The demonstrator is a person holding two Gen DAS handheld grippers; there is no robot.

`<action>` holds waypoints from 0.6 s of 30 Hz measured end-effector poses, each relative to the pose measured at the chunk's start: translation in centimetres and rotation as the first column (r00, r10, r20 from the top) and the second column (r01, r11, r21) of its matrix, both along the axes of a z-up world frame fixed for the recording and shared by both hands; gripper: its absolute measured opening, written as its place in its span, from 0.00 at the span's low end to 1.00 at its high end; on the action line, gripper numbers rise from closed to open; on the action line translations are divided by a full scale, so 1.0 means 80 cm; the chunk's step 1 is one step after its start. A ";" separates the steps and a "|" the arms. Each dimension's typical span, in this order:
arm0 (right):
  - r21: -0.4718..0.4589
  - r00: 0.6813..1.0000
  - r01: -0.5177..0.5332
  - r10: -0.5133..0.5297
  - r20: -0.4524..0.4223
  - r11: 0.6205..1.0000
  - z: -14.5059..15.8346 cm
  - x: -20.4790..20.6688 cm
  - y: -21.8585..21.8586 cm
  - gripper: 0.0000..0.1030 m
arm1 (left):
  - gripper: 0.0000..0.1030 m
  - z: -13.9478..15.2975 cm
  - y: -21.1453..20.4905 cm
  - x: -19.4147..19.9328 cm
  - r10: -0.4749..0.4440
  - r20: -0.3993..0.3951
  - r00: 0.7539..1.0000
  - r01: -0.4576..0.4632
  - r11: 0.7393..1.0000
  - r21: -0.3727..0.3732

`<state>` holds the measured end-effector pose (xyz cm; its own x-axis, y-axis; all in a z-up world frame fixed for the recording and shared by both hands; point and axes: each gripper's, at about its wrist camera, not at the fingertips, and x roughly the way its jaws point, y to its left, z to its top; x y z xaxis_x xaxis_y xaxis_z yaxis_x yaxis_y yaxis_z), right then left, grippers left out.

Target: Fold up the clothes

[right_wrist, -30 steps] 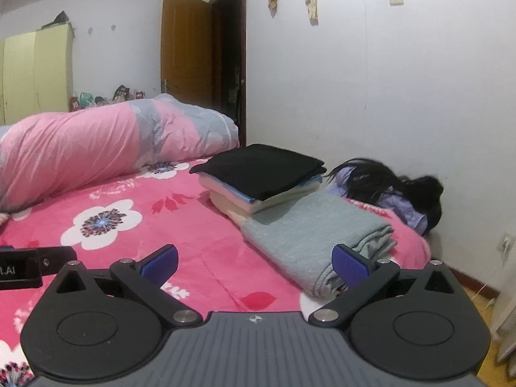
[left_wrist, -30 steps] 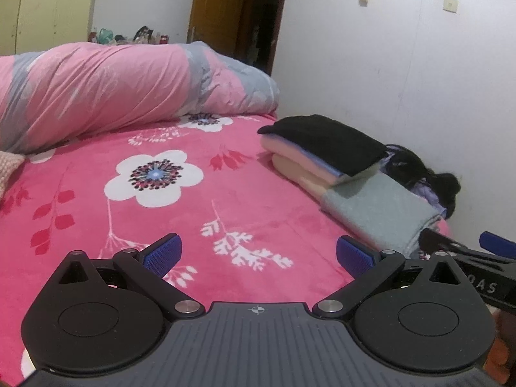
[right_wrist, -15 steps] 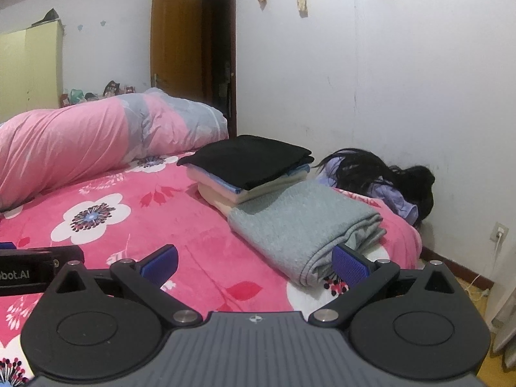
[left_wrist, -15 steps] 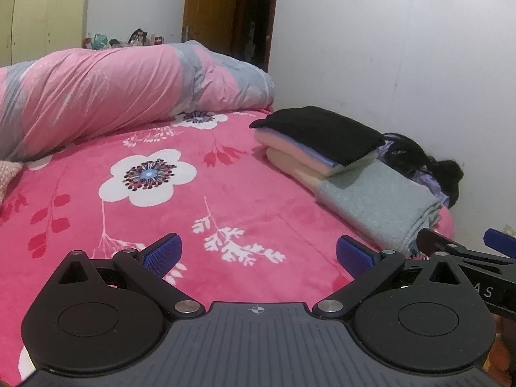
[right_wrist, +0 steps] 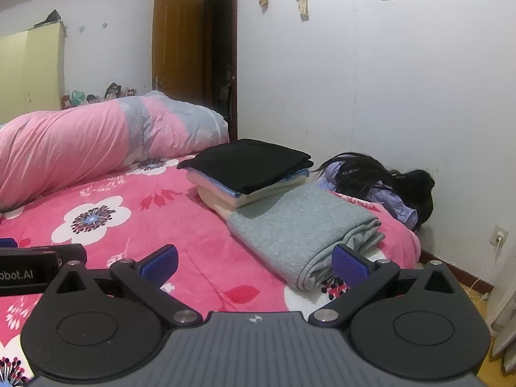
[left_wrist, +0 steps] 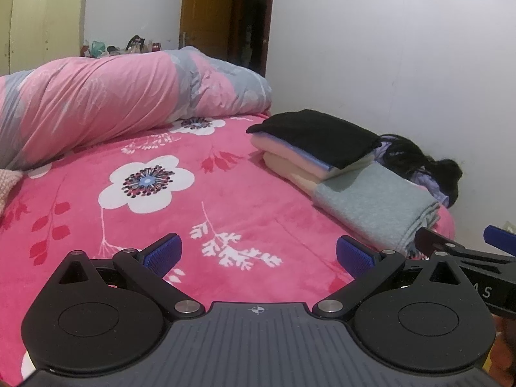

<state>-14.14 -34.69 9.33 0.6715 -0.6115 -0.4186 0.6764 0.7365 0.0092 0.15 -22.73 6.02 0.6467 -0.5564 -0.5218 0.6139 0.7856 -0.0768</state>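
A folded grey garment (left_wrist: 374, 206) (right_wrist: 303, 225) lies near the bed's right edge. Behind it sits a stack of folded clothes (left_wrist: 309, 148) (right_wrist: 251, 174) with a black piece on top. A dark and lilac heap of unfolded clothes (left_wrist: 419, 167) (right_wrist: 380, 183) lies against the wall. My left gripper (left_wrist: 258, 254) hovers open over the pink blanket, holding nothing. My right gripper (right_wrist: 254, 262) is open too, empty, with its right fingertip just in front of the grey garment's near end. Each gripper shows at the other view's edge.
The pink flowered blanket (left_wrist: 161, 200) covers the bed. A rolled pink and grey duvet (left_wrist: 113, 103) (right_wrist: 96, 142) lies along the far side. The white wall (right_wrist: 403, 96) runs to the right, with an open doorway (right_wrist: 222, 51) behind. A wall socket (right_wrist: 498, 237) sits low.
Both grippers have drawn back a little from the clothes and shifted slightly; the piles appear a bit farther off. The jaws stay open and nothing on the bed has moved.
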 end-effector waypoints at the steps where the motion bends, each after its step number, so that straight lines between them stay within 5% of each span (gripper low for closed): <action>1: -0.001 1.000 -0.001 0.001 -0.001 1.000 0.000 0.000 0.000 1.00 | 1.00 0.000 0.000 0.001 0.001 -0.002 1.000 -0.001 1.000 -0.001; 18: 0.000 1.000 -0.003 0.003 -0.004 1.000 0.000 0.003 0.002 1.00 | 1.00 -0.002 0.002 0.004 0.007 -0.016 1.000 -0.007 1.000 -0.003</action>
